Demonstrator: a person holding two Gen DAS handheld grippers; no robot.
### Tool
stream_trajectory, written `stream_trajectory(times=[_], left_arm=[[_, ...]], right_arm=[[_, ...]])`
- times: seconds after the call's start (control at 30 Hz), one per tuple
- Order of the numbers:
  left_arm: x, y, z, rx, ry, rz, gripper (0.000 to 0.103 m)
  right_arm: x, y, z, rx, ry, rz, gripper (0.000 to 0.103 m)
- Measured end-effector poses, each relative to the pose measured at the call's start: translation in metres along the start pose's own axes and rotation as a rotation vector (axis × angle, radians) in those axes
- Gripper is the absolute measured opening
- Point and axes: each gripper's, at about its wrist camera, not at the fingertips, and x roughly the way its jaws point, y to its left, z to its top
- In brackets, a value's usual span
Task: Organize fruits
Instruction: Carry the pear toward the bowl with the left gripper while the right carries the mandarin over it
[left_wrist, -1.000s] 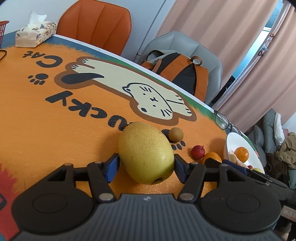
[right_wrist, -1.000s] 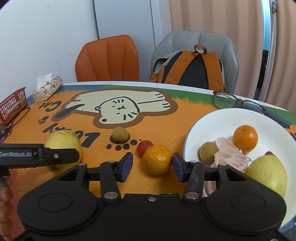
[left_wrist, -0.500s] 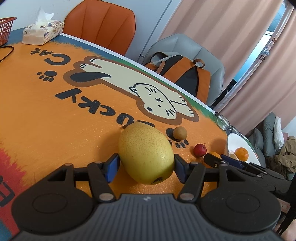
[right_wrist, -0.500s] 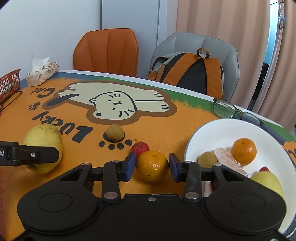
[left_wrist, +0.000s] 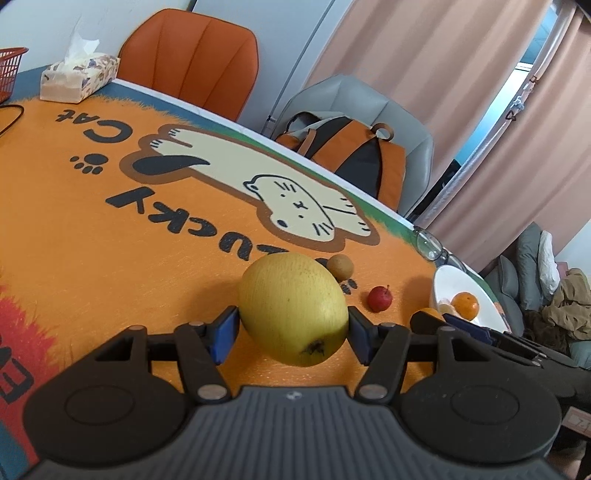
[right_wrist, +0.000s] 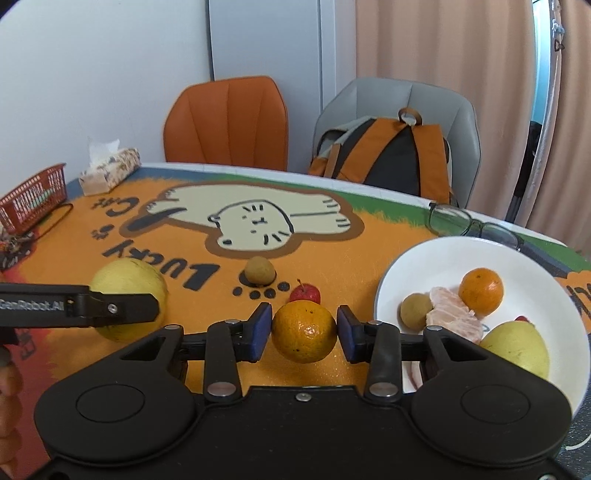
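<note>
Our left tool (left_wrist: 292, 328) clamps the large smooth yellow pear (left_wrist: 292, 309); our right tool (right_wrist: 304, 332) pinches the round orange tangerine (right_wrist: 304, 331). Either rounded fruit could squirt forward if our squeeze slackens.

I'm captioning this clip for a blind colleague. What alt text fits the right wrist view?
The right gripper is shut on an orange above an orange cat-print mat, beside a white plate of fruit on its right. At left, the left gripper holds a yellow pear; a brown fruit and a red fruit lie between.
</note>
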Motion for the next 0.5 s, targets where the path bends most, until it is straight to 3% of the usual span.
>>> stream_trajectory(times=[0.5], left_arm=[[-0.005,-0.043,0.006,0.058,-0.019,-0.055,0.06]], right_arm=[[-0.056,-0.061,0.015,0.079,-0.108,-0.074,0.039]])
